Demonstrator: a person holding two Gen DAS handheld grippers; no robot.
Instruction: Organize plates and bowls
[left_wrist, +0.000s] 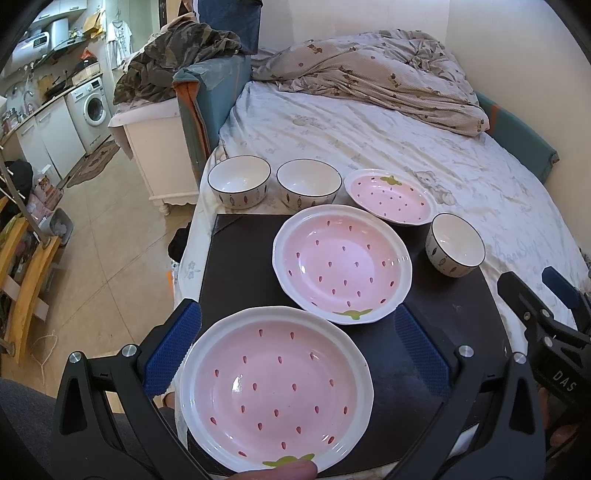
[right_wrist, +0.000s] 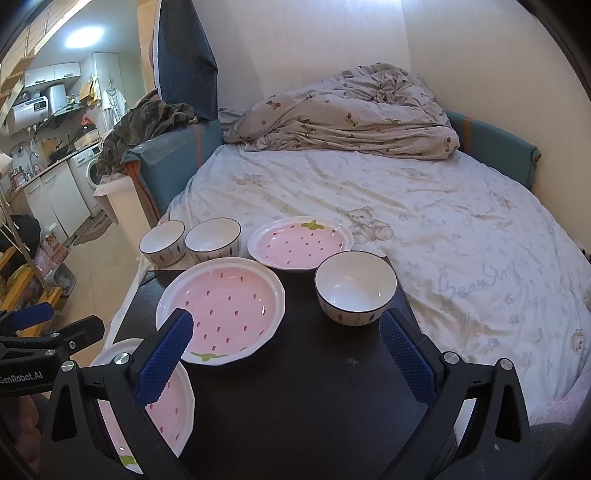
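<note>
Under right gripper, nearest plate partly hidden.

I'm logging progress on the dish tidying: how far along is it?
Nothing looks stacked yet. Three pink plates lie apart: near, middle, far. Three bowls stand apart too: two at the back, one on the right. Left gripper is open over the near plate; right gripper is open, empty. All gathering remains.

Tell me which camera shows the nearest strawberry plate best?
The left wrist view: the nearest plate appears whole and close, between the open left gripper. The right wrist view catches only part of it, behind a finger of the right gripper.
</note>
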